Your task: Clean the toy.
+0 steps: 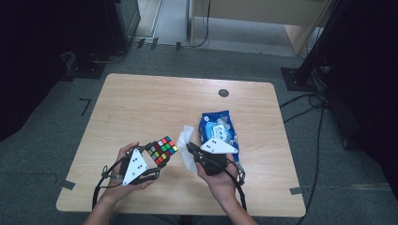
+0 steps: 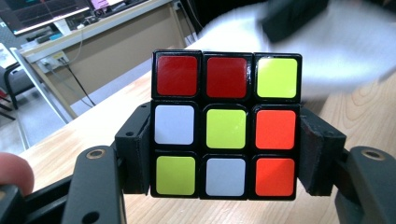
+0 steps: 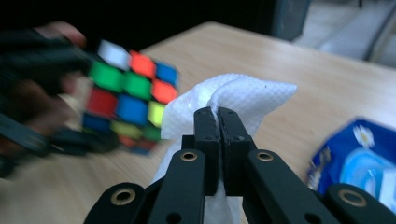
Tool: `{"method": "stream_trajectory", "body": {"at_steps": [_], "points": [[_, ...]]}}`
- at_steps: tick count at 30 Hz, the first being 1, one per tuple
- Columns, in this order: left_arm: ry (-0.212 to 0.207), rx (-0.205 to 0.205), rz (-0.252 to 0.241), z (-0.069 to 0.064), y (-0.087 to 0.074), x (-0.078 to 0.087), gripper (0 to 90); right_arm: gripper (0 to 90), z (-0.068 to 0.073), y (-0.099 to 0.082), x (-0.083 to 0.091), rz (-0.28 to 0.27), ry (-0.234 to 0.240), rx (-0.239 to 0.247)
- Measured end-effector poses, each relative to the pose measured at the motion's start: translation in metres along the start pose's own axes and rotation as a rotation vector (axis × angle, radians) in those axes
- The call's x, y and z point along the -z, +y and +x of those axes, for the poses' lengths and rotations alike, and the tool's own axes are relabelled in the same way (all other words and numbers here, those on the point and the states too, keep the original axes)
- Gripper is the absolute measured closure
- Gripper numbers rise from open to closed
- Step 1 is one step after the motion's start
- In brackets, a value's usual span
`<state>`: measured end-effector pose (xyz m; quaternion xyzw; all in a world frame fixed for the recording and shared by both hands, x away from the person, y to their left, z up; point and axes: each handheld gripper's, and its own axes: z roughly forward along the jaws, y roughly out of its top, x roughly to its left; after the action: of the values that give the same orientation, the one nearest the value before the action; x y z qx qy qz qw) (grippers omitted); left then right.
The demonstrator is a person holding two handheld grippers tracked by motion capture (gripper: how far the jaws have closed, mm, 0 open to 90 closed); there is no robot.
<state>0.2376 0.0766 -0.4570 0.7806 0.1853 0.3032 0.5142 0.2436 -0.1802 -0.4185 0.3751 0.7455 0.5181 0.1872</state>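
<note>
A colour puzzle cube is held just above the table, my left gripper shut on its two sides. In the left gripper view its near face shows red, yellow, white and orange squares. My right gripper is shut on a white tissue, its jaws pressed together with the sheet bunched between them. The tissue hangs just right of the cube, a small gap between them. The white sheet shows blurred behind the cube in the left gripper view.
A blue wet-wipe pack lies on the wooden table right of the tissue, partly under my right hand. A round grey cable hole sits near the table's far edge. Dark stands and cables surround the table.
</note>
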Motion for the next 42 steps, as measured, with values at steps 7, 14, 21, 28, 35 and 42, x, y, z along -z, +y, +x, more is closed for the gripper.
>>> {"method": "stream_trajectory", "body": {"at_steps": [7,14,21,28,35,42], "points": [[-0.059,0.023,-0.019,-0.013,0.004,-0.006,34.3,88.6,0.024,0.018,0.021,-0.125,0.103,0.038],[-0.104,0.045,-0.053,-0.02,0.01,-0.006,34.3,88.6,0.04,0.016,0.018,-0.147,0.146,0.081],[-0.12,0.06,-0.073,-0.02,0.014,-0.003,34.3,88.4,0.037,0.01,0.011,-0.141,0.135,0.074],[-0.119,0.059,-0.072,-0.02,0.014,-0.002,34.3,88.2,0.024,0.005,0.006,-0.123,0.095,0.045],[-0.117,0.062,-0.087,-0.018,0.016,0.001,34.3,88.1,0.002,-0.008,-0.006,-0.051,0.015,0.005],[-0.096,0.08,-0.068,-0.008,0.01,0.002,34.3,88.1,-0.011,-0.014,-0.01,-0.022,-0.013,-0.04]]}}
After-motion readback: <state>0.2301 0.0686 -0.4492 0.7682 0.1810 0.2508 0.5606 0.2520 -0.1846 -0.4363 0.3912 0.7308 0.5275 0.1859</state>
